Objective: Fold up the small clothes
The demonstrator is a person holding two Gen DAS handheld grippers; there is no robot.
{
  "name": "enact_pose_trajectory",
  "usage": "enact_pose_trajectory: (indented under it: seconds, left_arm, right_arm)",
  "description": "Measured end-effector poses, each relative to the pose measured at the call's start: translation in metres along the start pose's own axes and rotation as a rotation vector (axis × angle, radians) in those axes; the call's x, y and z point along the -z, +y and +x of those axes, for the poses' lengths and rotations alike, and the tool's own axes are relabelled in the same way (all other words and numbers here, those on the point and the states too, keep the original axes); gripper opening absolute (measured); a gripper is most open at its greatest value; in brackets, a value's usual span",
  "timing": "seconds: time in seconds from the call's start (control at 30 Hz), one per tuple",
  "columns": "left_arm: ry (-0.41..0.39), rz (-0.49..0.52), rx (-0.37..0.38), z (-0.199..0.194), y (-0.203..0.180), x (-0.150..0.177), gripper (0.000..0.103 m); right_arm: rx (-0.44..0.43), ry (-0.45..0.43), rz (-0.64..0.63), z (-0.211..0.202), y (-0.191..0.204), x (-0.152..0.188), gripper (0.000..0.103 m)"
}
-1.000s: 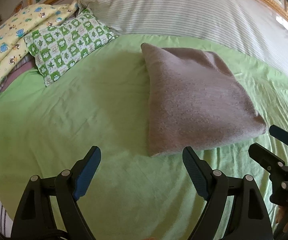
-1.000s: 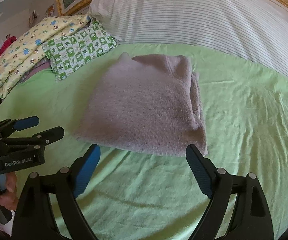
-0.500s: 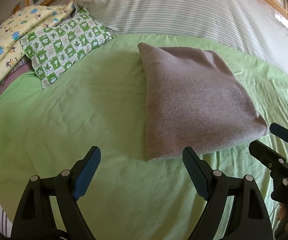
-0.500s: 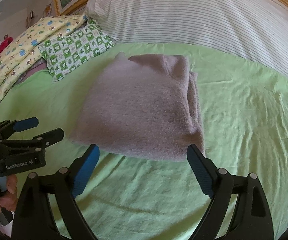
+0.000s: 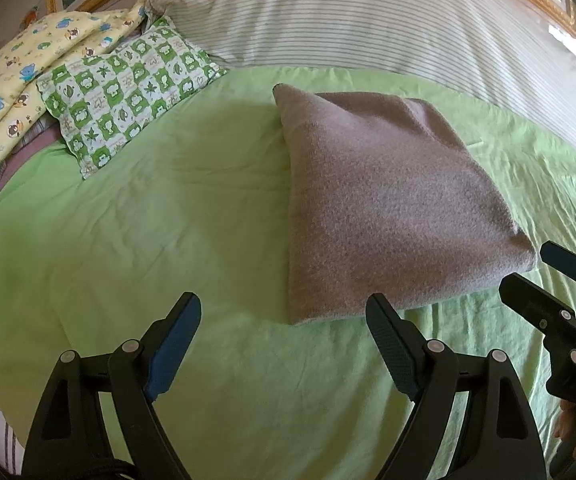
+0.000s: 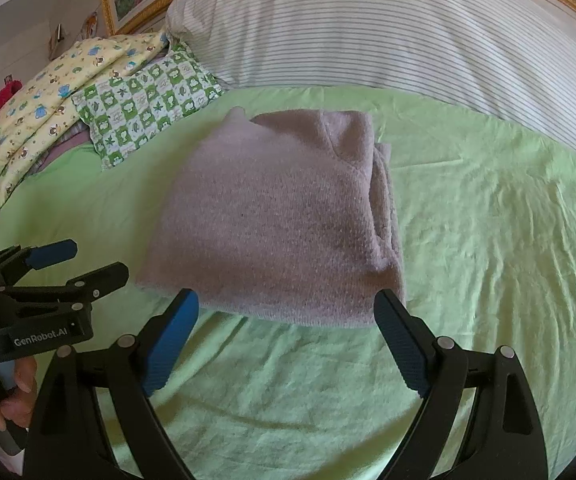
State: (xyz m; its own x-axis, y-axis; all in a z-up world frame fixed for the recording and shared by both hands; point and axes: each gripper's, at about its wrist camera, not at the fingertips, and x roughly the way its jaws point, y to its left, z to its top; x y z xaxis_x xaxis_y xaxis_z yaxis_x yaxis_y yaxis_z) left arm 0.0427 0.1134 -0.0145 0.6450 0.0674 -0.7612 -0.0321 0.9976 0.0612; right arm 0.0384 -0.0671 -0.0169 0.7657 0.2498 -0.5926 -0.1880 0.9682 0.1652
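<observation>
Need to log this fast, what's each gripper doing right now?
Left gripper: open, holding nothing.
Right gripper: open, holding nothing, just short of the folded sweater.

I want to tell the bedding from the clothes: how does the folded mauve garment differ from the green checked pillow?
The folded mauve garment is plain and fuzzy; the green checked pillow is printed with leaves and animals. The garment lies alone in the middle of the green sheet, just beyond both grippers' open fingers; the pillow sits far left, tucked against the yellow printed quilt. Both rest on the sheet.
</observation>
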Motion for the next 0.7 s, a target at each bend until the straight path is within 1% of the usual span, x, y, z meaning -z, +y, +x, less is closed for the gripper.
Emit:
enact_pose_trajectory:
  seconds: [0.7]
  left_arm:
    - [-0.003, -0.008, 0.011, -0.002, 0.0059, 0.0006, 0.086]
  right_arm:
    - [0.005, -0.013, 0.011, 0.0005, 0.0019, -0.008, 0.09]
